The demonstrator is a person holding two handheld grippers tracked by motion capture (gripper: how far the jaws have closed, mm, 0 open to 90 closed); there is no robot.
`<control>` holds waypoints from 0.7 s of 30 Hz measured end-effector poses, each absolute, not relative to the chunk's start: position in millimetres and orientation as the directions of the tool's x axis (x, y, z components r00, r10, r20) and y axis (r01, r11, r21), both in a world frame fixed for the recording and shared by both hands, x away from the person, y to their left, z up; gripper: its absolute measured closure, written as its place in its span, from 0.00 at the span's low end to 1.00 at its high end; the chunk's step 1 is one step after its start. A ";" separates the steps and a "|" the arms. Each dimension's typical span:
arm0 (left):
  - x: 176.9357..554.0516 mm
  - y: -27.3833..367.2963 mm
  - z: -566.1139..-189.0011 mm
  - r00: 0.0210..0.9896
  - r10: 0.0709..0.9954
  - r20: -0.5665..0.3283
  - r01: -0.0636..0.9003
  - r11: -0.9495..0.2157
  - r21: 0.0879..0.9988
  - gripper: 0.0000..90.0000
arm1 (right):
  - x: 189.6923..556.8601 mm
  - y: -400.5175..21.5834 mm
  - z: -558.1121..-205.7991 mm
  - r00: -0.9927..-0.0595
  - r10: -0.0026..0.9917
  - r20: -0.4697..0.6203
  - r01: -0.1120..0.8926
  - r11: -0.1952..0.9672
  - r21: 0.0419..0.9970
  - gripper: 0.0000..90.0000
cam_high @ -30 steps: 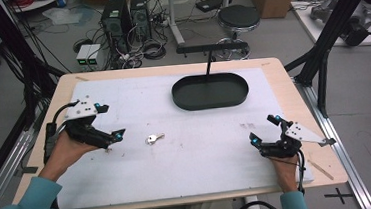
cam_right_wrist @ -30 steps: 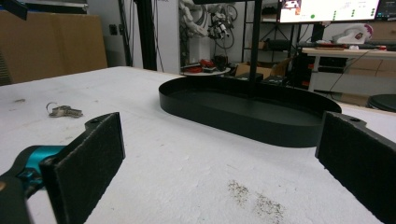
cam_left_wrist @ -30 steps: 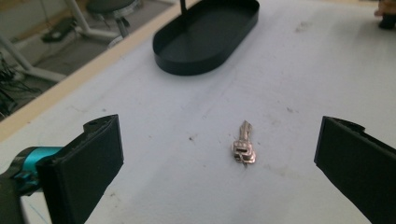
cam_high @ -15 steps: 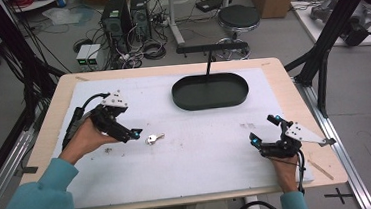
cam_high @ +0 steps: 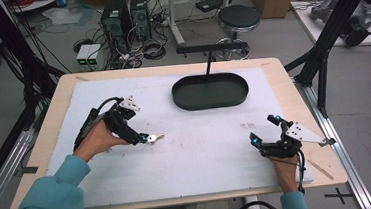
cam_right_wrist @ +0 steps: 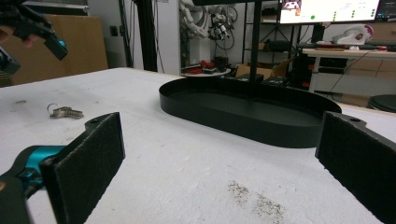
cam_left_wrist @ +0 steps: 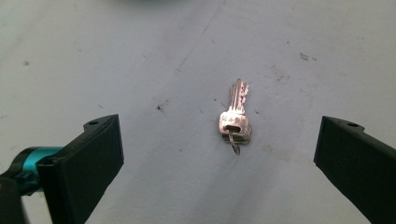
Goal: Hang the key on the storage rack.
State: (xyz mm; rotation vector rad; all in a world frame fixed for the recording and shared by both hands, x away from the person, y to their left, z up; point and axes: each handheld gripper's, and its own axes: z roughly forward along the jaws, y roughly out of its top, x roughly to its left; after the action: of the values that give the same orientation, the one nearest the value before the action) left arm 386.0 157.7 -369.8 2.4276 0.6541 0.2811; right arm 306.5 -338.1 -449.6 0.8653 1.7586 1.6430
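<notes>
We note keys (cam_high: 153, 137) flat on white mat (cam_high: 207, 148) covering counter (cam_high: 281, 72), well left of and nearer person than black oval tray (cam_high: 210, 91). Left gripper (cam_high: 142, 138) at keys, fingers spread wide; in left gripper view keys (cam_left_wrist: 236, 122) lie between fingers, nearer right one, touching neither. We record right gripper (cam_high: 264, 130) low over mat, well right of and nearer person than tray, fingers spread, holding nothing. In right gripper view tray (cam_right_wrist: 252, 112) ahead, keys (cam_right_wrist: 64, 112) far left.
</notes>
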 end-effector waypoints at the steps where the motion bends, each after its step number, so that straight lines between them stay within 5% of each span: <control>1: 386.1 156.5 -371.7 0.857 0.514 0.041 0.391 -0.699 0.598 0.02 | 306.5 -338.1 -449.6 -0.624 0.781 0.020 0.073 0.033 0.997 0.01; 21: 387.4 145.4 -402.0 0.869 0.494 0.039 0.403 -0.750 0.525 0.13 | 306.0 -337.8 -449.6 -0.625 0.780 0.026 0.079 0.031 0.996 0.01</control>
State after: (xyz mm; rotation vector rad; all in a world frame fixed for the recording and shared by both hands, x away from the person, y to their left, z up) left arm 387.4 145.4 -402.0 2.5233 0.6522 0.2386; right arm 306.0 -337.8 -449.6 0.8722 1.7622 1.6448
